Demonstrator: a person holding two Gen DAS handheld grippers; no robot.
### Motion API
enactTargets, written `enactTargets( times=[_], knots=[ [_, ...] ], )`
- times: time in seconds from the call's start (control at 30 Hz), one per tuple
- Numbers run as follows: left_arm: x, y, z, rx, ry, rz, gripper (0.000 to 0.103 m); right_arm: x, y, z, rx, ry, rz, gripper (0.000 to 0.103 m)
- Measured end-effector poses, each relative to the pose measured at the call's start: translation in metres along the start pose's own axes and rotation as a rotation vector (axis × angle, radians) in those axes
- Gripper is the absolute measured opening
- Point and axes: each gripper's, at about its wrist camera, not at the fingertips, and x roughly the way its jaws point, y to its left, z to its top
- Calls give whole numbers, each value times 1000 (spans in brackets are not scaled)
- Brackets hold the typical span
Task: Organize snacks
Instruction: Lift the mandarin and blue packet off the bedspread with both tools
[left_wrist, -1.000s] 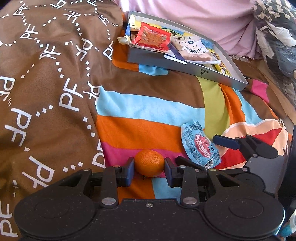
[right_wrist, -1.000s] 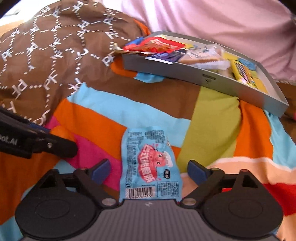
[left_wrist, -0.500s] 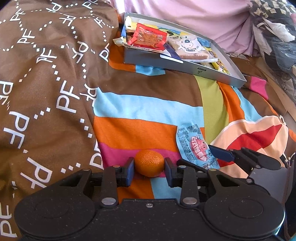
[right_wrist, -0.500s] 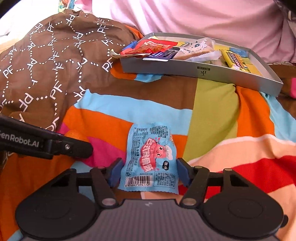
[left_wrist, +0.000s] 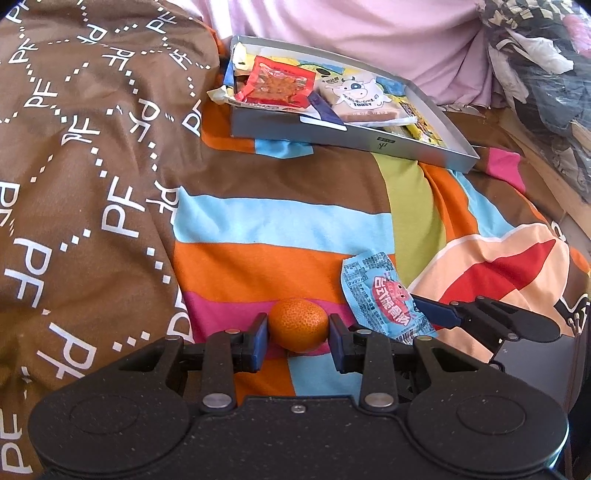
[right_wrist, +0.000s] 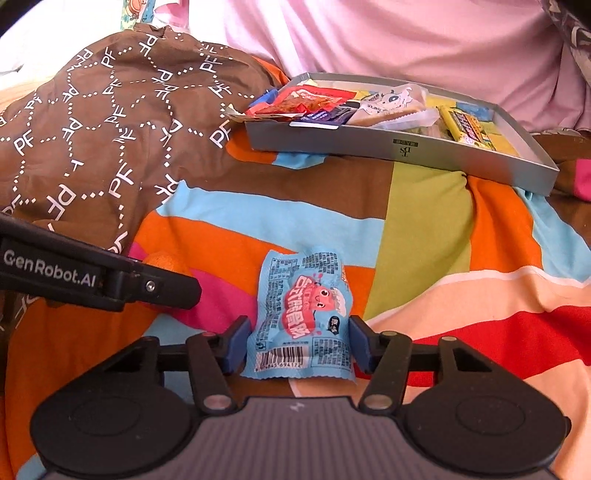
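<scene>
Fingers of the right gripper (right_wrist: 297, 343) had closed in from wide apart and squeezed the blue snack packet (right_wrist: 304, 317). Left gripper (left_wrist: 297, 332) still pinched the orange (left_wrist: 298, 329). Both could go to the tray (right_wrist: 406, 151) ahead.

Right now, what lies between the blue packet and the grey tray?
Nothing but bare striped bedspread between the blue packet and the grey tray; both wrist views show it.
</scene>
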Motion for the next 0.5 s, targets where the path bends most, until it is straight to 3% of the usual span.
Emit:
enactTargets(
  times=[0.27,0.5],
  knots=[
    [-6,-2,4,-5,-40,-10,36,-11,-8,-2,35,-75,-1,61],
    [-14,-9,29,13,-118,-17,36,-25,-22,12,82,-165,1,61]
  ],
)
